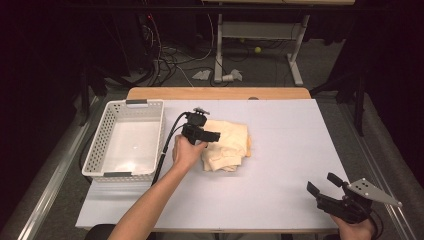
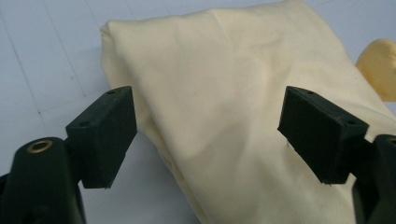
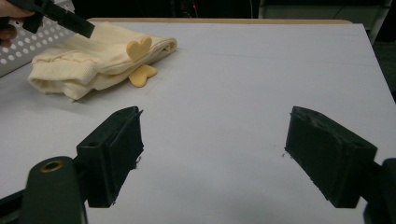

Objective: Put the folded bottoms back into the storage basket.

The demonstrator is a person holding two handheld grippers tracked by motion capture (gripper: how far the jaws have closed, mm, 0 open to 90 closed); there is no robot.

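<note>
L gripper (image 1: 212, 136) w/ jaws wide apart, gripping nothing, hovers right over the folded pale-yellow cloth garment (image 1: 227, 145); cloth lies just ahead of and below its jaws on the white bench (image 1: 280, 175). White perforated plastic basket (image 1: 100, 145) sits beside it, behind the hand. R gripper (image 1: 325, 186) also wide open, empty, well apart from the cloth.

Left tool (image 2: 208, 135) jaws wide apart over folded cream cloth (image 2: 233, 93) – not gripping – on white worktop (image 2: 46, 60).
</note>
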